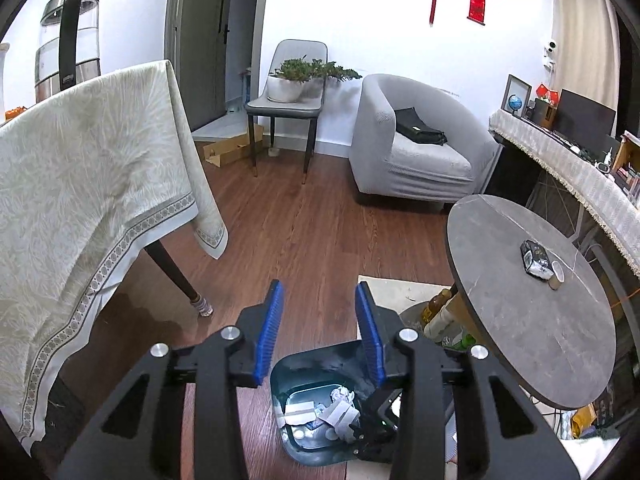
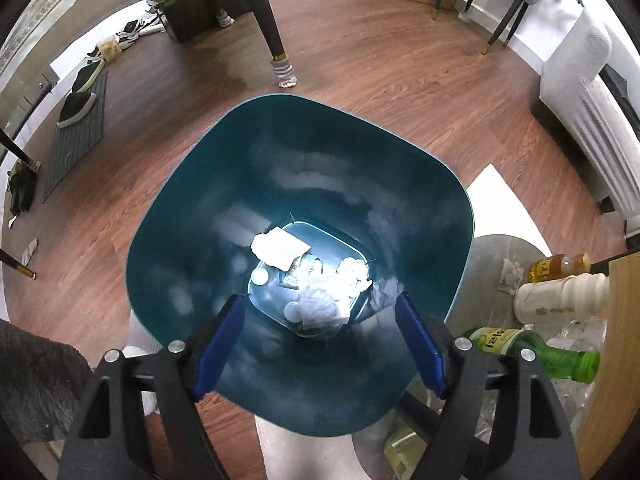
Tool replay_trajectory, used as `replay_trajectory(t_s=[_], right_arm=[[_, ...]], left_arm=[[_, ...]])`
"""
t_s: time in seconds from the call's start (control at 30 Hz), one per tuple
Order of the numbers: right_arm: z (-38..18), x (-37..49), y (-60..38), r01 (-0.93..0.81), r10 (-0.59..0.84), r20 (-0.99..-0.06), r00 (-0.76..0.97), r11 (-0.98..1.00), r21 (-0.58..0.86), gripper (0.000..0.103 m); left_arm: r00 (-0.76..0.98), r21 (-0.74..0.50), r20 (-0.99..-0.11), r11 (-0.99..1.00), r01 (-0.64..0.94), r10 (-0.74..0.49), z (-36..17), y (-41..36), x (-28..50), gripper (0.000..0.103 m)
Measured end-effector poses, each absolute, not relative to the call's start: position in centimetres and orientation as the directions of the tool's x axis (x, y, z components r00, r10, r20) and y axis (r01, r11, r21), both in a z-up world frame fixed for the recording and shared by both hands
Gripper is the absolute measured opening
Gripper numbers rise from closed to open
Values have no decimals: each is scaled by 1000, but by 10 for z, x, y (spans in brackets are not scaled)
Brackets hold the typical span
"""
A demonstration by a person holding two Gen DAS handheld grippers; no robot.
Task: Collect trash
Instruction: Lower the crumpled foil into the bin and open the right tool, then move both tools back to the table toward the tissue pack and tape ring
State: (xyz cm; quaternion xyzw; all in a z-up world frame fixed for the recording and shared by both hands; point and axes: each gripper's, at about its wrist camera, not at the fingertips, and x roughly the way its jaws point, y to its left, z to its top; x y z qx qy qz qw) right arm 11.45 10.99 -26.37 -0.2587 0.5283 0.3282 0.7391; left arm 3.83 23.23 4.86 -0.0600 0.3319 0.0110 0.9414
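Trash [image 2: 316, 280], crumpled paper and wrappers, lies at the bottom of the teal bin [image 2: 168, 248] at centre frame. The right claw [image 2: 320, 344] hangs over the bin mouth, jaws spread wide and empty; the left claw [image 1: 319, 332] stands partly open, holding nothing. Scraps on the round tabletop [image 1: 500, 320], right of frame, could be overlooked, or dropped outside the rim.

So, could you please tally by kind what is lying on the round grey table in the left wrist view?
On the round table:
Crumpled dark wrapper: 1
Small cup: 1
Total: 2
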Motion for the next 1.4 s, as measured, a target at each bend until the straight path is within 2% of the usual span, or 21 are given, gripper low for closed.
replay_trajectory(t_s=[0.3, 0.6, 0.77, 1.17, 1.4], right_arm=[[-198, 92, 109, -794, 340, -897, 282, 607, -19, 78], [-103, 69, 84, -809, 500, -789, 358, 588, 6, 78], [-62, 68, 58, -797, 543, -735, 407, 604, 5, 78], [-17, 99, -51, -677, 502, -662, 557, 736, -12, 79], [-13, 126, -132, -571, 427, -642, 637, 821, -20, 89]], left_arm=[[795, -89, -607, 993, -72, 3, 57, 229, 40, 41], [803, -76, -596, 995, -67, 8, 63, 213, 47, 51], [813, -81, -582, 995, -54, -3, 69, 197, 54, 62], [806, -76, -586, 996, 43, -80, 69, 122, 81, 79], [787, -71, -601, 990, 120, -139, 60, 76, 98, 87]])
